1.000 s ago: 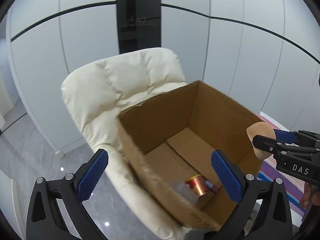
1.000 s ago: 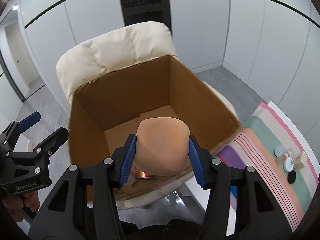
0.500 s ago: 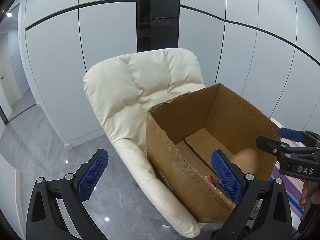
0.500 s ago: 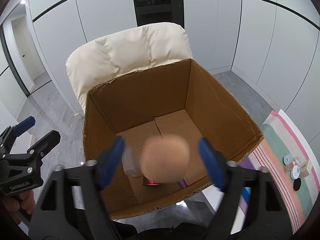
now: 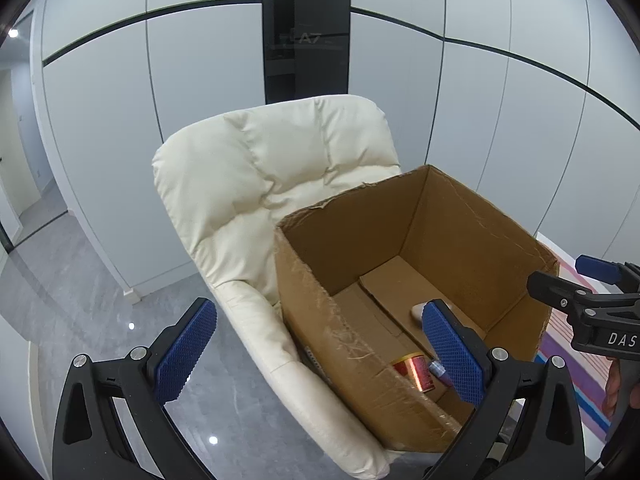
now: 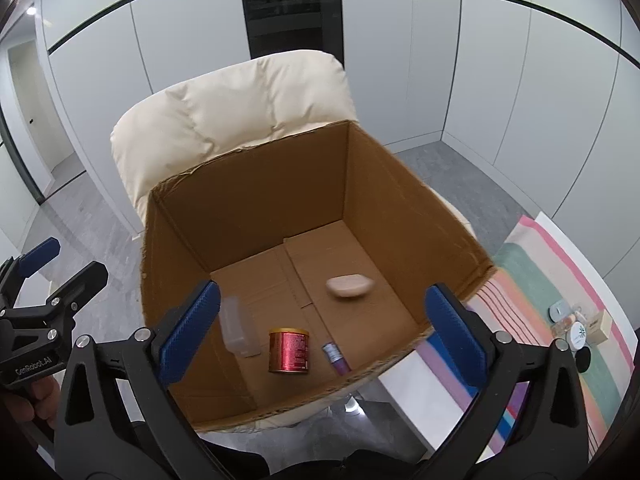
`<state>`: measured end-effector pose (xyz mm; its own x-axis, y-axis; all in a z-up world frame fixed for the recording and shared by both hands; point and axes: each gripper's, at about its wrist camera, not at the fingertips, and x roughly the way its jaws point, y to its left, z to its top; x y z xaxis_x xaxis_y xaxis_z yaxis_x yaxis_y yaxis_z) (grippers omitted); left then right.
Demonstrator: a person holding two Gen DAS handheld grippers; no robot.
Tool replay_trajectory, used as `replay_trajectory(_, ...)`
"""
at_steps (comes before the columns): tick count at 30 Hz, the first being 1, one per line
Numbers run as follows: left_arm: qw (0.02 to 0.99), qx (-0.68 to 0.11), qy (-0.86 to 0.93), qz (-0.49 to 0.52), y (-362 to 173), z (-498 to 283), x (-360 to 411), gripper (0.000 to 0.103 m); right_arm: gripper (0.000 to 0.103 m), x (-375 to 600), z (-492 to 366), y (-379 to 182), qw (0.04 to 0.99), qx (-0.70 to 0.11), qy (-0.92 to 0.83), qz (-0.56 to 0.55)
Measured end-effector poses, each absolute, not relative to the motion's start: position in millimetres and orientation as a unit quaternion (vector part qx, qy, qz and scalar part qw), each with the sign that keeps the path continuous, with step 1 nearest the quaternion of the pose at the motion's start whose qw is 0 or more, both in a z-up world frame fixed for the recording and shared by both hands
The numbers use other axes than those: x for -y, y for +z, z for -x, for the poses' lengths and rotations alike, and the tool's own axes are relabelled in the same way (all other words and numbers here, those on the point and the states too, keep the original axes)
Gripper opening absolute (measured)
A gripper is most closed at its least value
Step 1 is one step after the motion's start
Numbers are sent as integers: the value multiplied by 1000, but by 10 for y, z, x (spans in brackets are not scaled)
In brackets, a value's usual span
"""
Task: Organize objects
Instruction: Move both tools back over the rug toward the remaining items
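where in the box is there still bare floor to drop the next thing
The back half of the box floor is bare, behind the sponge up to the far wall, and so is the near right corner. The near left is crowded: clear container, red can and purple tube sit close together.

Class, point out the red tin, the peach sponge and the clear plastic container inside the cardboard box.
red tin (image 6: 289,351): right wrist view, middle of its side.
peach sponge (image 6: 349,286): right wrist view, centre of its top.
clear plastic container (image 6: 239,327): right wrist view, middle of its body.

One cardboard box (image 6: 256,208); one cream chair (image 6: 240,108); inside, one red can (image 6: 289,351); one sponge (image 6: 349,287); one clear container (image 6: 239,326); one purple tube (image 6: 336,358).
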<state>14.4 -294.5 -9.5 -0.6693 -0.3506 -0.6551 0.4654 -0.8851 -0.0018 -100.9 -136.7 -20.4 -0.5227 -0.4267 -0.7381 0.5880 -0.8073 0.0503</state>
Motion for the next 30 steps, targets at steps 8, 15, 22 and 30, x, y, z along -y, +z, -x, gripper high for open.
replay_trajectory(8, 207, -76, -914, -340, -93, 31, 2761, 103, 103, 1140, 1078, -188, 277, -102, -873, -387)
replay_trajectory(15, 192, -71, -918, -339, -87, 172, 2592, 103, 103, 896, 1182, -189, 261, -92, -877, -394)
replay_trajectory(22, 175, -64, -922, -339, -87, 334, 2389, 103, 103, 631, 1242, -193, 244, -85, -881, -396)
replay_trajectory(30, 150, -54, -926, -341, -92, 513, 2104, 103, 103, 255, 1312, -183, 217, -72, -888, -398)
